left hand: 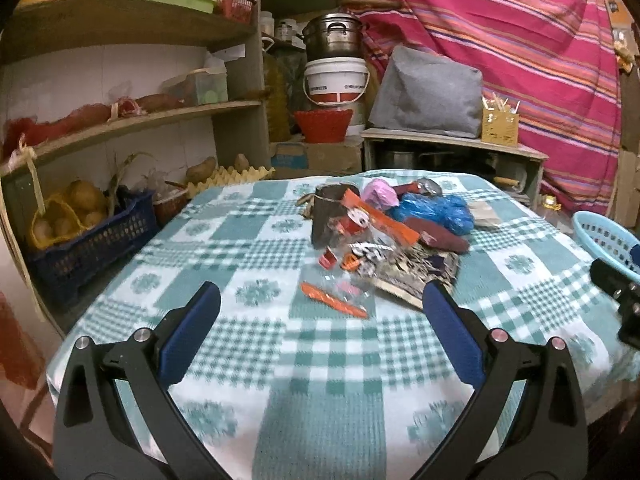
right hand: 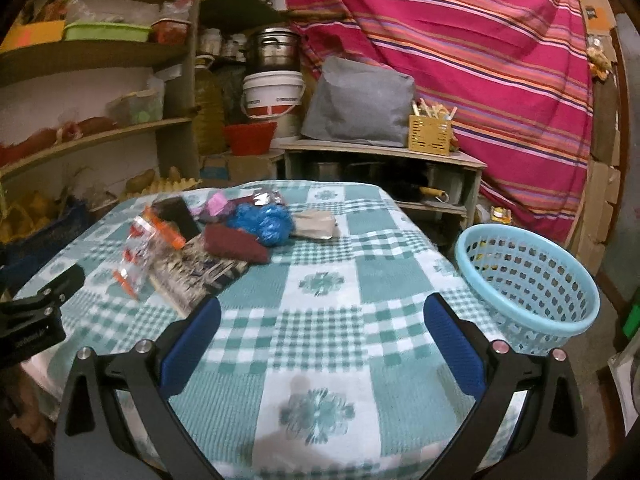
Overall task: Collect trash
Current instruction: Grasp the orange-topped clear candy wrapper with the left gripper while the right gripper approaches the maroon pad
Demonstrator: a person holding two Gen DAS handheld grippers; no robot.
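A heap of trash lies on the green checked tablecloth: a blue crumpled bag, a pink wad, a maroon pouch, a patterned card, clear wrappers with orange print. A light blue basket sits at the table's right edge. My left gripper hovers open just short of the heap, with nothing between its fingers. My right gripper is open over bare cloth, between heap and basket.
Wooden shelves with potatoes, a dark blue crate and an egg tray stand left of the table. Behind it are a white bucket, a metal pot, a grey bag on a low stand, and a striped pink cloth.
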